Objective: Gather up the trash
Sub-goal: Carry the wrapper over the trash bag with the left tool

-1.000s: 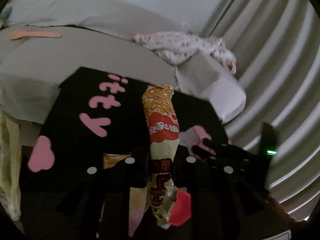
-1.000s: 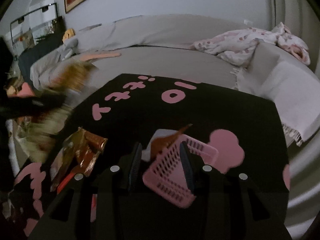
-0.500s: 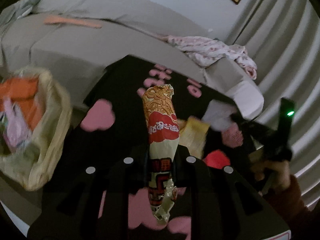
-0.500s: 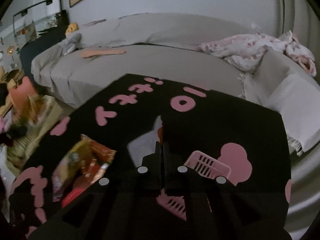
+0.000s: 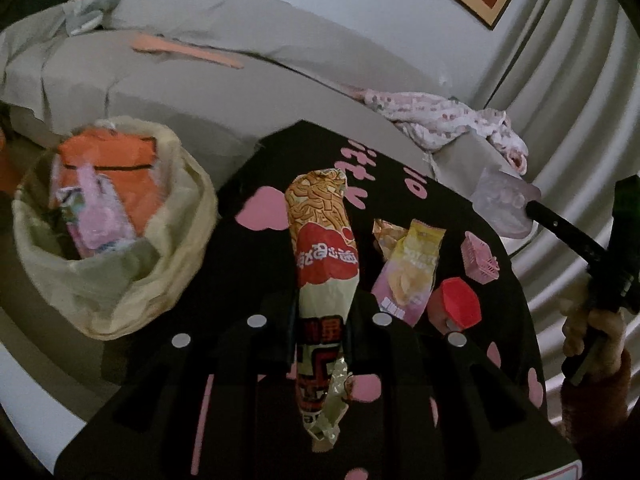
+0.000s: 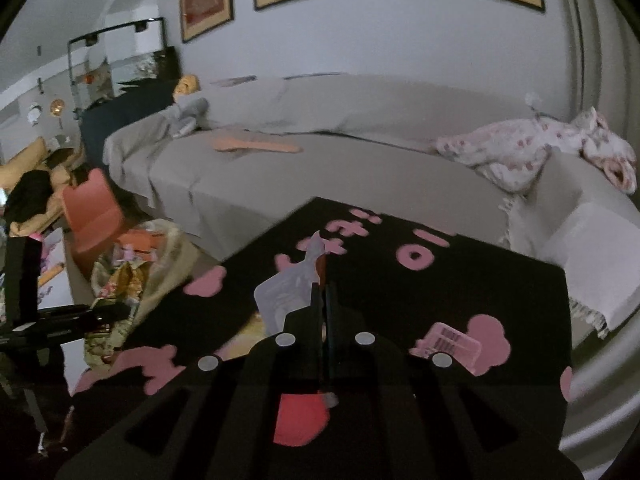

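My left gripper (image 5: 322,312) is shut on a long orange, red and cream noodle packet (image 5: 324,248), held above the black table (image 5: 452,208). A cream trash bag (image 5: 116,240) with an orange box and pink scraps stands open at the left, off the table's edge. My right gripper (image 6: 324,292) is shut on a thin clear plastic wrapper (image 6: 286,292), raised over the table (image 6: 500,280). The left wrist view shows that right gripper (image 5: 532,206) at the far right with the wrapper (image 5: 504,204) hanging from its tips. A small pink basket (image 6: 448,340) lies on the table.
A yellow-pink chip packet (image 5: 408,272), a red piece (image 5: 460,300) and the pink basket (image 5: 480,260) lie on the table. A grey sofa (image 6: 360,160) with a patterned cloth (image 6: 532,148) runs behind it. A red chair (image 6: 92,208) stands beside the bag (image 6: 160,268).
The right gripper let go of the pink basket, shut on the clear wrapper and rose. The left gripper carried the noodle packet leftward, bringing the trash bag into view.
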Available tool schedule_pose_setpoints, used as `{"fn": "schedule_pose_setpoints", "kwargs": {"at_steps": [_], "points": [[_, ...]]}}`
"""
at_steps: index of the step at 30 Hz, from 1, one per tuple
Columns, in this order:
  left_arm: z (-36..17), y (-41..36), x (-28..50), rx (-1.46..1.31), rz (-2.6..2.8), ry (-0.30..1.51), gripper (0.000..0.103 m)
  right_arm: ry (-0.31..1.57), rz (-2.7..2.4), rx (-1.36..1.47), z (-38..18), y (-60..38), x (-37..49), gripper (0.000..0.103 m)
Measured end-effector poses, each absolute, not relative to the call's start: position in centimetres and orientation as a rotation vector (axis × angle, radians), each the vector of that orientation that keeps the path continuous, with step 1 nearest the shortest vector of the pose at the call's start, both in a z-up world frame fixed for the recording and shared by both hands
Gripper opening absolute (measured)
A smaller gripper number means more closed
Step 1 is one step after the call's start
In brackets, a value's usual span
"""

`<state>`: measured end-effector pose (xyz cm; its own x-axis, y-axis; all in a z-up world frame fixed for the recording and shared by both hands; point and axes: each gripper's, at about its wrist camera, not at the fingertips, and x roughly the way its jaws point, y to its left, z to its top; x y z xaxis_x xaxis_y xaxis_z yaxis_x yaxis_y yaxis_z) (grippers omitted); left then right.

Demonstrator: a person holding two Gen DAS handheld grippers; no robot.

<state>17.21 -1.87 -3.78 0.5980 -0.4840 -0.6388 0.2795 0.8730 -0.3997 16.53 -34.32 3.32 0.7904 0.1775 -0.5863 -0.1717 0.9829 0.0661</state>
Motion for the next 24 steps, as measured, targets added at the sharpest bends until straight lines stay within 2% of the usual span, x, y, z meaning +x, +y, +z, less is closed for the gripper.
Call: {"fn": "schedule_pose_setpoints", "kwargs": {"at_steps": [14,24], "points": [[-1.3,8.7,15.7,-0.39,-0.271,0.685,0.015,0.613,0.359,-0.009,4.3,-25.7,13.3,0.004],[-3.1,16.0,23.2,-0.531,-0.129,0.638,0.015,0.669,0.418,-0.042,2.1,-21.7,14.6,0.004]]}}
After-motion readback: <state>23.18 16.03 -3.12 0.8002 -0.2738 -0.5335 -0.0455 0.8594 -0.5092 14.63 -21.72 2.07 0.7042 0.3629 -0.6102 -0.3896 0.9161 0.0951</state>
